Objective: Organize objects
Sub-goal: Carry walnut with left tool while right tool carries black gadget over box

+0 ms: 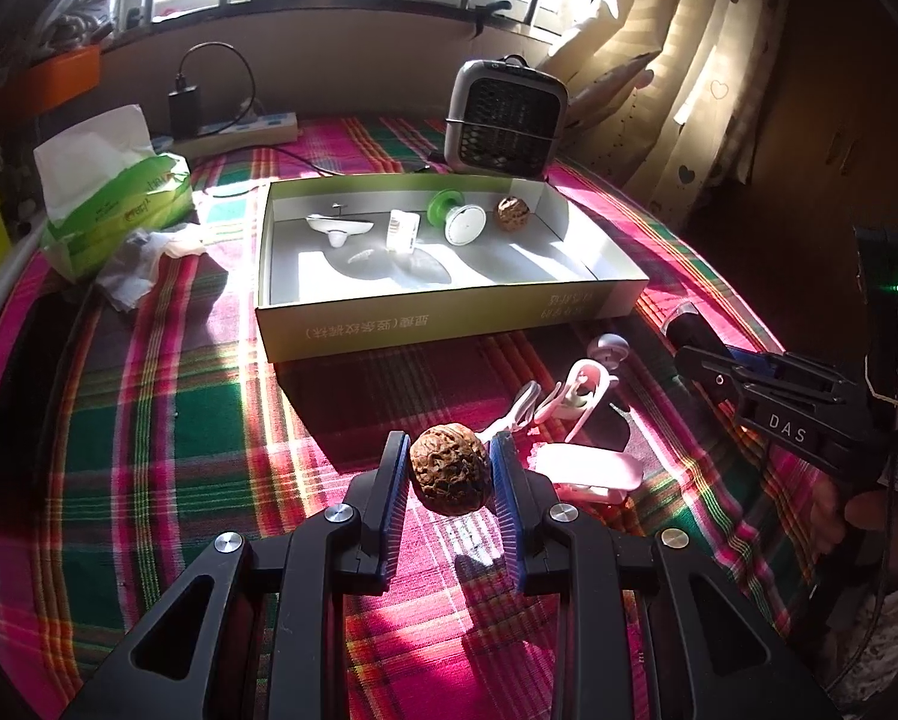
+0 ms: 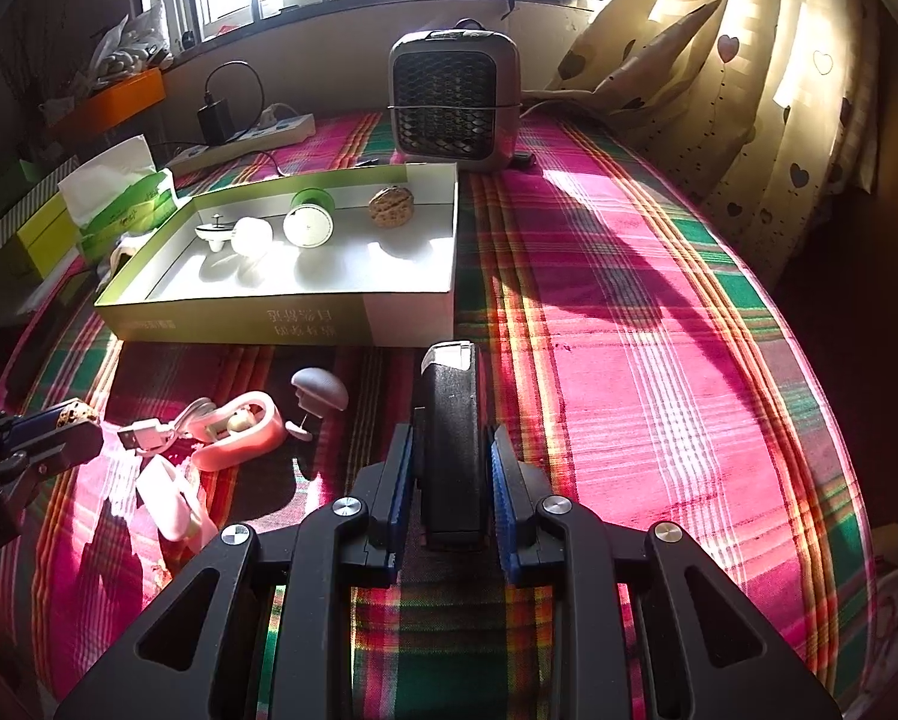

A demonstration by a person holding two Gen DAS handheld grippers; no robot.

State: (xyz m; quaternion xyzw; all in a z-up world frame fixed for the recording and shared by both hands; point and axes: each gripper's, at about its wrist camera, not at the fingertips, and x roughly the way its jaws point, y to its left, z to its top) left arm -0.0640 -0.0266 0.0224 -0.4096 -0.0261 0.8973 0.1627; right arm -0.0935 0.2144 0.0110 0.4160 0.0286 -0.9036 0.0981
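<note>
My left gripper (image 1: 449,468) is shut on a brown walnut (image 1: 450,471) and holds it above the plaid cloth; it also shows in the right wrist view (image 2: 77,414). My right gripper (image 2: 452,468) is shut on a black rectangular device (image 2: 452,420) with a white end; it shows at the right of the left wrist view (image 1: 707,354). The open box (image 1: 449,324) holds a second walnut (image 1: 512,213), a green-and-white spool (image 1: 458,216), a small white bottle (image 1: 402,231) and a white dish-like piece (image 1: 336,226).
On the cloth lie a pink-white clip with a USB cable (image 2: 233,426), a white case (image 2: 164,495) and a grey cap (image 2: 320,390). A small heater (image 2: 455,102), a power strip (image 2: 251,135) and a tissue pack (image 1: 113,204) stand at the back.
</note>
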